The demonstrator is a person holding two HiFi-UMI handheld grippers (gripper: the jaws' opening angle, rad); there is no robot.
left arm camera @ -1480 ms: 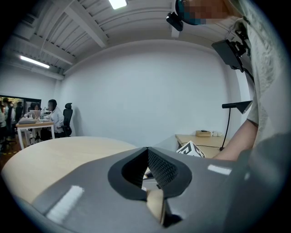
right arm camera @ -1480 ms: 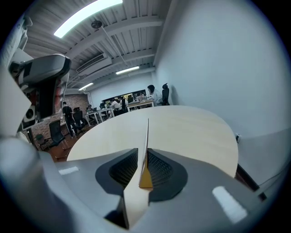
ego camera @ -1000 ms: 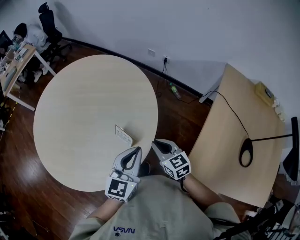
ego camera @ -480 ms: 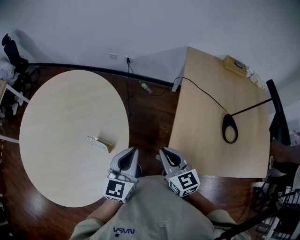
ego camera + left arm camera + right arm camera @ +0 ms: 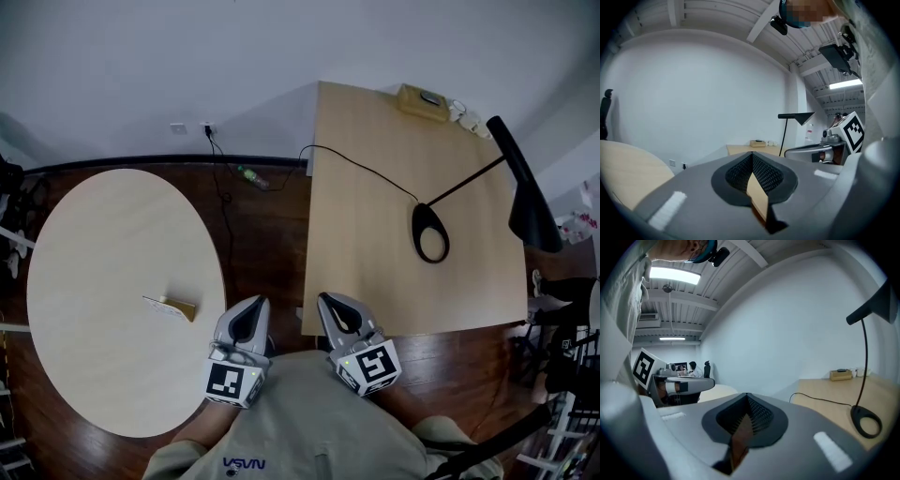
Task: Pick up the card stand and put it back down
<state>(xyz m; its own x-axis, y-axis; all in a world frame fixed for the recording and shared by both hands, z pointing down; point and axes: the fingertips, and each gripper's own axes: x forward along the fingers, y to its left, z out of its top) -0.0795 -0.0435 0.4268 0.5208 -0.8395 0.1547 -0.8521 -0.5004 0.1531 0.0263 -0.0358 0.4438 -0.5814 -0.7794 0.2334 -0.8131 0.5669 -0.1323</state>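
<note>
The card stand [image 5: 170, 307], a small tan stand with a white card, sits on the round table [image 5: 103, 244] near its right edge, left of both grippers. My left gripper [image 5: 254, 304] is shut and holds nothing, its jaws meeting at the tip [image 5: 751, 153]. It hangs just off the table's rim, close to my chest. My right gripper [image 5: 326, 300] is shut and empty too [image 5: 746, 394], by the front edge of the rectangular desk [image 5: 375, 272]. Neither gripper touches the stand. Each gripper view shows the other gripper off to the side.
On the rectangular desk stand a black lamp with a ring base [image 5: 430, 233], its cable [image 5: 356, 164] and a small tan box [image 5: 423, 97] at the back. Dark wood floor [image 5: 262, 244] runs between the two tables, with a bottle [image 5: 248, 175] by the wall.
The view has swung right: the round table and card stand slid to the left, the desk came to the centre. Both grippers left the round table's edge and moved right.
</note>
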